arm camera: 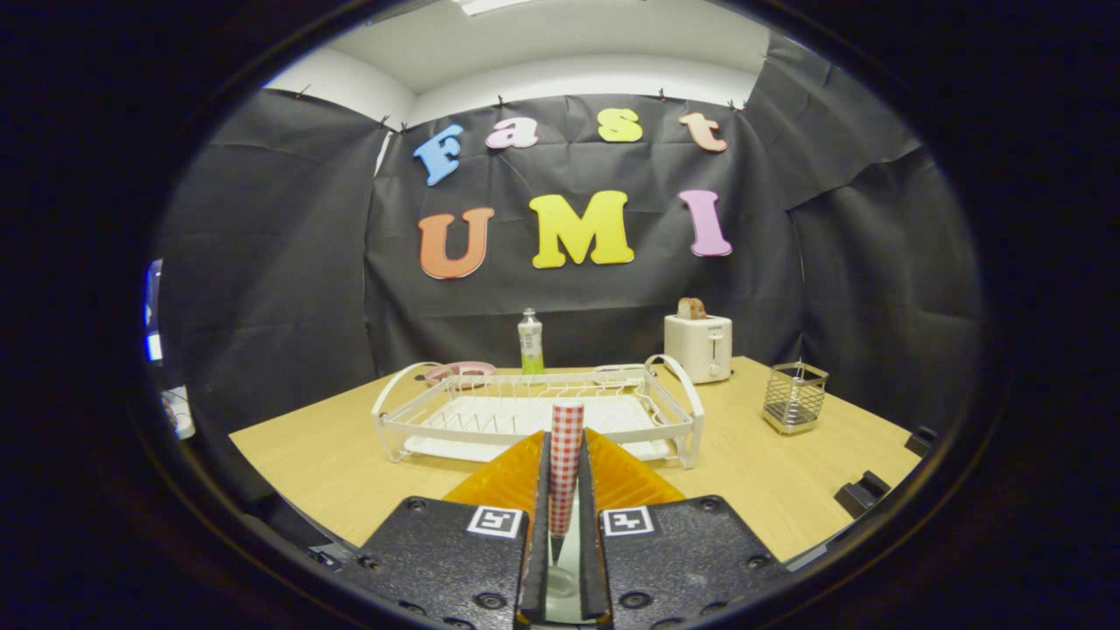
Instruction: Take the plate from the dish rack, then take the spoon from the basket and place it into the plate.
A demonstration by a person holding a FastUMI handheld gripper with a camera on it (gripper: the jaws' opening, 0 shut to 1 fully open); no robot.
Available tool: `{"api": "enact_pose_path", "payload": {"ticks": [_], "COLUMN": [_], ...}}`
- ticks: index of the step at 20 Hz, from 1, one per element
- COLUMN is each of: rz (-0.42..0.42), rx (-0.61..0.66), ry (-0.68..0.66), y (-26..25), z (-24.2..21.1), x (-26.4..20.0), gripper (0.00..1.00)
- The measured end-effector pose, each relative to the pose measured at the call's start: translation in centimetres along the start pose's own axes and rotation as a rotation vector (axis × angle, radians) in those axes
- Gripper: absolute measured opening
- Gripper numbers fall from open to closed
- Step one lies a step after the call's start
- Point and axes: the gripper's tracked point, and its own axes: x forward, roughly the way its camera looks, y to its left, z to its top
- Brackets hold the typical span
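My gripper [565,455] is shut on a spoon [566,420] with a red-and-white checked handle. The handle stands upright between the fingers, and its top pokes out above the fingertips. Its thin metal lower end hangs down in the gap, over something pale that I cannot make out. Just beyond the fingers stands the white dish rack [411,411] on the wooden table, with no dishes in it. A pink plate [460,371] lies flat past the rack's far left corner. The wire-mesh basket [794,398] stands to the right of the rack, with nothing showing above its rim.
A white toaster [698,347] with a slice of bread stands behind the rack's far right corner. A clear bottle with green liquid [530,341] stands behind the rack's middle. Black brackets [862,493] sit on the table's right edge.
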Motion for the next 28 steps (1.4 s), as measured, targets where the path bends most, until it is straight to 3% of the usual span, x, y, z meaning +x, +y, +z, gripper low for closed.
{"api": "enact_pose_path", "payload": {"ticks": [5,7,13,15,18,21,28], "rz": [-0.053,-0.058,-0.07,-0.078,-0.095,-0.015,-0.106], "rx": [-0.047,-0.051,-0.027,-0.051,-0.064,-0.042,-0.012], "ry": [0.0,0.0,0.033,0.014,-0.041,-0.043,-0.09], "y": [-1.8,-2.2,-4.6,-5.3,-6.1,-5.3,-10.7], "z": [0.5,1.2,2.8,3.8,5.8,7.0,10.4], "x": [-0.3,-0.6,-2.2,-3.1,-4.9,-6.6,-11.3], "gripper": [0.23,0.39,0.7,0.88,0.98,1.0,1.0]}}
